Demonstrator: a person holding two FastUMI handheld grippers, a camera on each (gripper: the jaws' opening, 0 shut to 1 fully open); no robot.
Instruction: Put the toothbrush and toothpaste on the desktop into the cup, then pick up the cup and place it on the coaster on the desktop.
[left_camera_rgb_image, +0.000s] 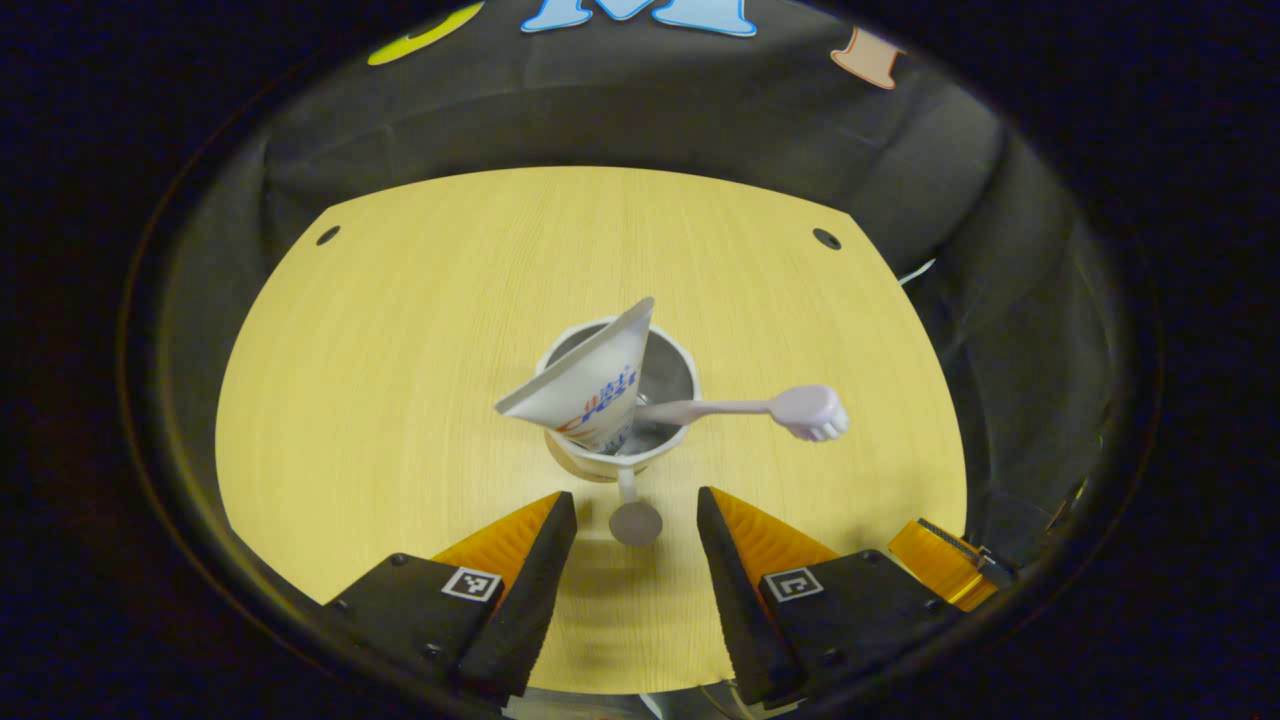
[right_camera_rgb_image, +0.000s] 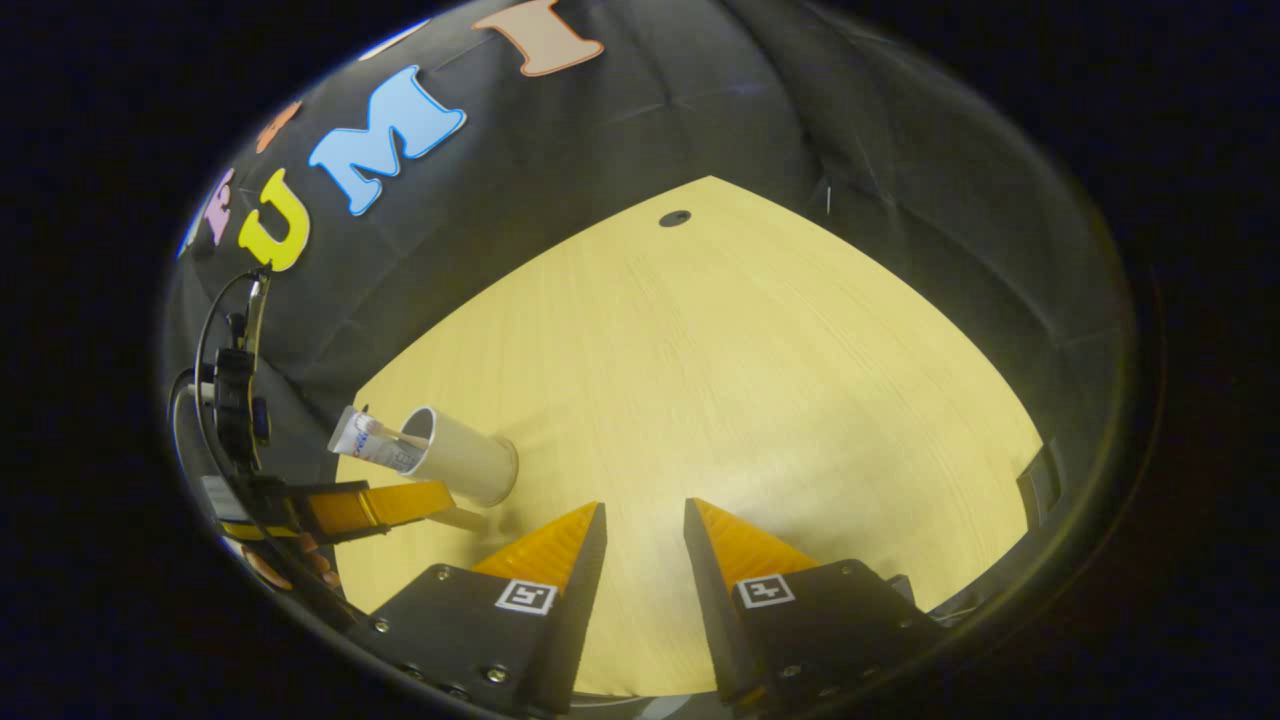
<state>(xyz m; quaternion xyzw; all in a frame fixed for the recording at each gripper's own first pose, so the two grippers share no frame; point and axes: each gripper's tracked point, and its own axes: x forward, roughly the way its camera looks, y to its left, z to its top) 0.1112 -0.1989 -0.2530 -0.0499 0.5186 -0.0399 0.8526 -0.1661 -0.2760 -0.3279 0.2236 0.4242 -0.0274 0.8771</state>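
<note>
While the cup (left_camera_rgb_image: 620, 400) is standing mid-desk with the toothpaste (left_camera_rgb_image: 585, 385) and toothbrush (left_camera_rgb_image: 760, 408) leaning out of it, the left gripper (left_camera_rgb_image: 632, 530) is hovering just near of it, fingers spread, and should, I judge, be squeezing the light, top-heavy, slick wall low down.

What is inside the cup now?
Inside the cup stand the toothpaste, leaning left, and the toothbrush, its head hanging over the right rim. Their lower ends and part of the cup's bottom are covered by the tube.
</note>
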